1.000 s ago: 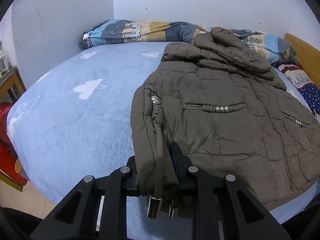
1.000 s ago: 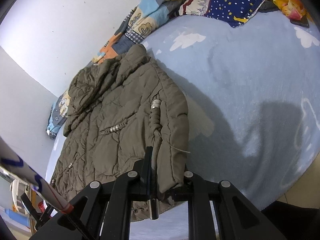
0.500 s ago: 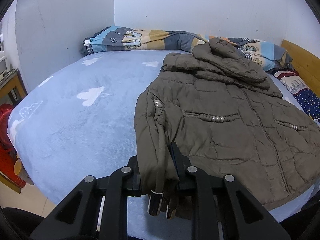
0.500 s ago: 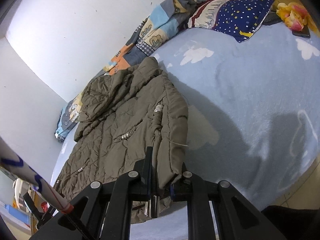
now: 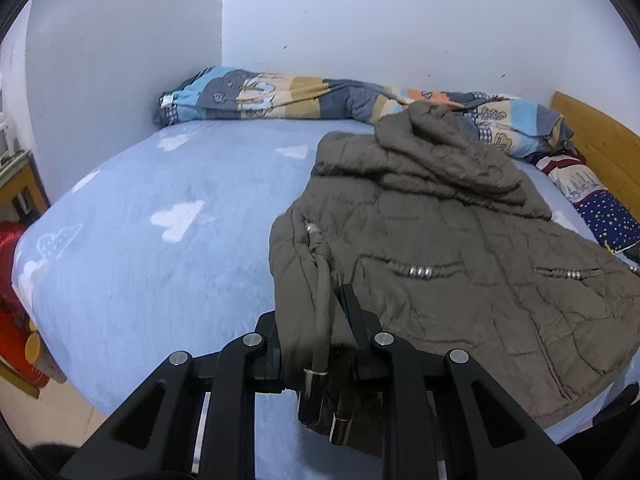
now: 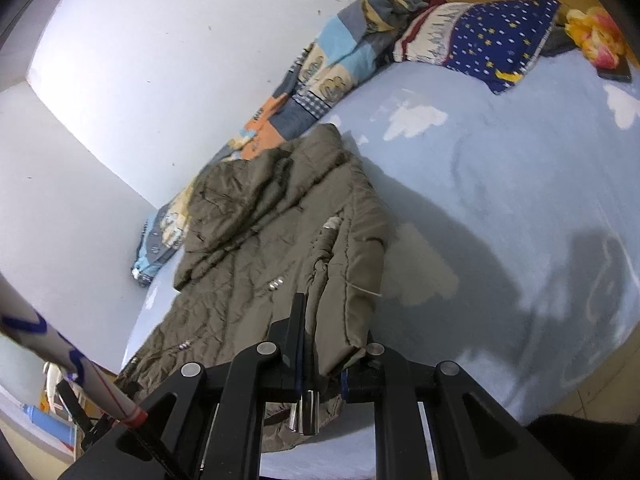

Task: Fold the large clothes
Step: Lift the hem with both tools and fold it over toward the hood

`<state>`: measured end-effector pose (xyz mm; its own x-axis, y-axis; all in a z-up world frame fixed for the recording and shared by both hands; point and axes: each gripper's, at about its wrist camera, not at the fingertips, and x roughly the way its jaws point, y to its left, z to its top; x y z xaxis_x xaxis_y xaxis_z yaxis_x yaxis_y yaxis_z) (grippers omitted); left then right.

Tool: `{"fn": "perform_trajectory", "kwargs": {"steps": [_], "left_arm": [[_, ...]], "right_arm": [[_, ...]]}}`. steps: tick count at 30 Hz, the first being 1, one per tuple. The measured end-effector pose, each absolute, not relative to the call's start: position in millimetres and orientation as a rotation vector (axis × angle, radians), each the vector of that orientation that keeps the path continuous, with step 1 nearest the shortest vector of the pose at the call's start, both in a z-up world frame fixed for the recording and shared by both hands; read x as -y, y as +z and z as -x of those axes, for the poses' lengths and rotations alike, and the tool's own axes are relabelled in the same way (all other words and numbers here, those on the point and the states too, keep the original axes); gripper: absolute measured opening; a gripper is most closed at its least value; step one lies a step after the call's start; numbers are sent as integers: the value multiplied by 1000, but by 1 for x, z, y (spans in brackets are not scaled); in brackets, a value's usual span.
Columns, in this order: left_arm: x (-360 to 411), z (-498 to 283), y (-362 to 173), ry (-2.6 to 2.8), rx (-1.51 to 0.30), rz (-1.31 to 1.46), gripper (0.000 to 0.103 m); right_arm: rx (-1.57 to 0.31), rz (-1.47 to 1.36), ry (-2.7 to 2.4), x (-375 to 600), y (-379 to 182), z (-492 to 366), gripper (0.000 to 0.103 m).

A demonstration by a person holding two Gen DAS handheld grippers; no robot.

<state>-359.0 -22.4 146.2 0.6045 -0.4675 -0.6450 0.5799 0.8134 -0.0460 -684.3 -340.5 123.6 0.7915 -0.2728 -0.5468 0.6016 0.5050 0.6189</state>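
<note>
An olive-brown quilted hooded jacket (image 5: 460,248) lies front up on the pale blue bed (image 5: 160,240), hood toward the far wall. My left gripper (image 5: 316,320) is shut on the jacket's lower left hem corner, lifted off the sheet, with metal-tipped drawcords (image 5: 316,392) hanging below the jaws. In the right wrist view the same jacket (image 6: 260,248) stretches away to the left. My right gripper (image 6: 332,344) is shut on its lower right hem corner, also raised, a metal cord end (image 6: 304,416) dangling beneath.
A rolled patchwork quilt (image 5: 280,96) lies along the far wall. A star-print pillow (image 6: 496,36) and a wooden headboard (image 5: 600,148) stand at the right. A red object (image 5: 12,280) sits on the floor beyond the bed's left edge. A white pole (image 6: 60,360) crosses the right view's lower left.
Both grippers have risen with the jacket's hem corners still clamped, lifting the lower edge off the bed; more of the wall shows in both views.
</note>
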Motion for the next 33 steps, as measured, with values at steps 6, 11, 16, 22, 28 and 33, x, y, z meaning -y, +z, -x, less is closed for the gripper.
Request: {"fn": "perform_trajectory", "kwargs": {"steps": [6, 11, 16, 22, 28, 33], "left_arm": [[30, 339, 180, -624, -673, -135, 20], [41, 315, 208, -637, -665, -102, 20], [62, 283, 236, -640, -652, -73, 20], [113, 223, 275, -649, -629, -57, 20], [181, 153, 284, -614, -612, -82, 22], [231, 86, 262, -533, -621, -128, 27]], "right_arm": [[-376, -853, -514, 357, 158, 671, 12], [-353, -813, -499, 375, 188, 652, 12], [-333, -801, -485, 405, 214, 626, 12], [-331, -758, -502, 459, 245, 567, 12], [-372, -747, -530, 527, 250, 486, 12], [-430, -725, -578, 581, 233, 413, 12]]}}
